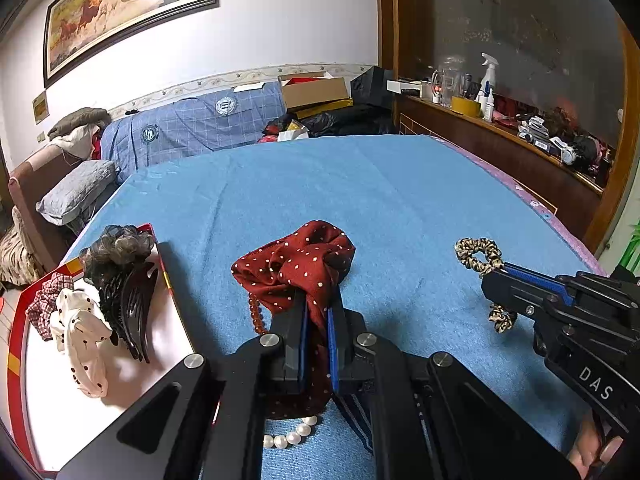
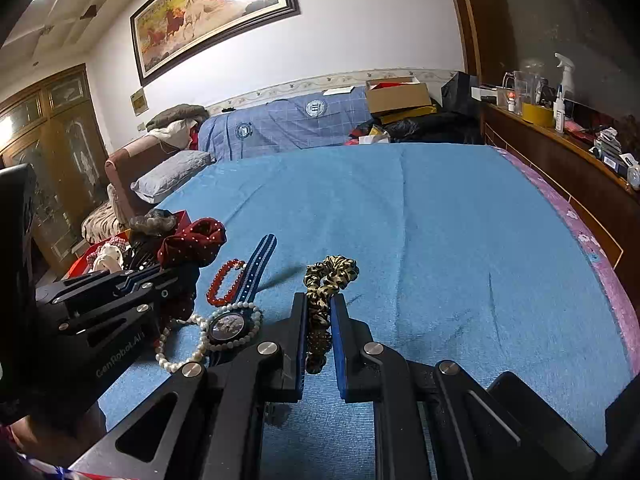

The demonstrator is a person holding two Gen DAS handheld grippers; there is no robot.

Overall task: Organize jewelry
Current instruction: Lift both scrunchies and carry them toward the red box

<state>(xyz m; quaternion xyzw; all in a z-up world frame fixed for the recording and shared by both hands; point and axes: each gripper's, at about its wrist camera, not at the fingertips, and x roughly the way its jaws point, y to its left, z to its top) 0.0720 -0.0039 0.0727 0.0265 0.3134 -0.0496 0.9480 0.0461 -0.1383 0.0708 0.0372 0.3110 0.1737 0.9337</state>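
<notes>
My left gripper is shut on a dark red polka-dot scrunchie, held just above the blue bedspread; it also shows in the right wrist view. My right gripper is shut on a leopard-print scrunchie, seen at the right of the left wrist view. A red bead bracelet, a pearl strand and a watch with a striped blue strap lie on the bed between the grippers. A red-rimmed tray on the left holds a black claw clip and several scrunchies.
The blue bedspread stretches ahead. A grey pillow and a sofa lie at the far left. A wooden shelf with bottles and clutter runs along the right. Boxes and bags sit beyond the bed.
</notes>
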